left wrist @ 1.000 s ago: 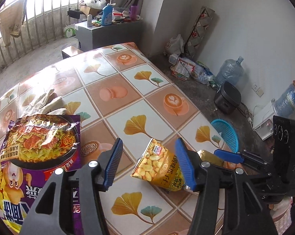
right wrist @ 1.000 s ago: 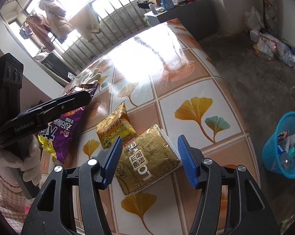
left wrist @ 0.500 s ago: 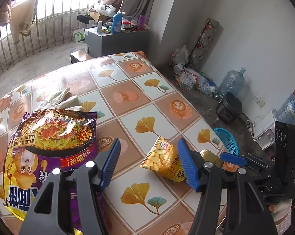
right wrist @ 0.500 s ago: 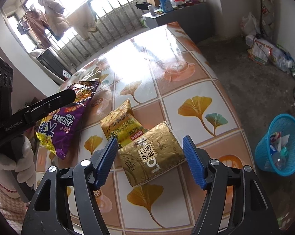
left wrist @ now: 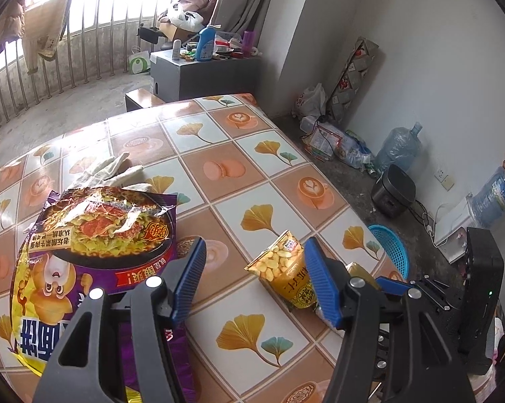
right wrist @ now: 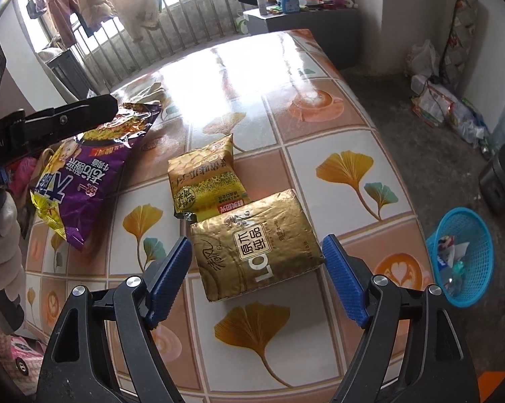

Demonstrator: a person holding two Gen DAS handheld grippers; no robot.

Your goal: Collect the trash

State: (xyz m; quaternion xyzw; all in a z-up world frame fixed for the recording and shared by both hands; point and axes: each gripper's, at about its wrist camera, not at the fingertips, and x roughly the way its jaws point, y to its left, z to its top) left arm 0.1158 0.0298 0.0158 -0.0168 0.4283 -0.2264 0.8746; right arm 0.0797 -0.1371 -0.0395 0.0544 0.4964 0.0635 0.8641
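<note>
- The right gripper (right wrist: 254, 277) has spread its fingers (right wrist: 170, 270) wider than a second ago and they are opening further at this moment. They now straddle the gold foil packet (right wrist: 254, 245) on both sides without pressing on it; before, the gap was narrower than the packet.
- Judgement: this looks like the set-up for a grasp, with the gap now wide enough to take the packet's width.
- The left gripper (left wrist: 254, 280) hovers with its fingers apart and nothing between them, barely changed. The yellow snack bag (left wrist: 281, 270) lies just past its right finger, at 1 o'clock.
- That snack bag touches the foil packet's far edge, at 11 o'clock from the packet in the right wrist view.
- The purple noodle wrapper (left wrist: 84, 252) lies flat on the worktop (left wrist: 219, 168) at 10 o'clock of the left gripper, untouched.
- The blue basket (right wrist: 462, 257) stands on the floor off the worktop's edge, at 3 o'clock, already holding scraps. All three wrappers remain to be collected.
</note>
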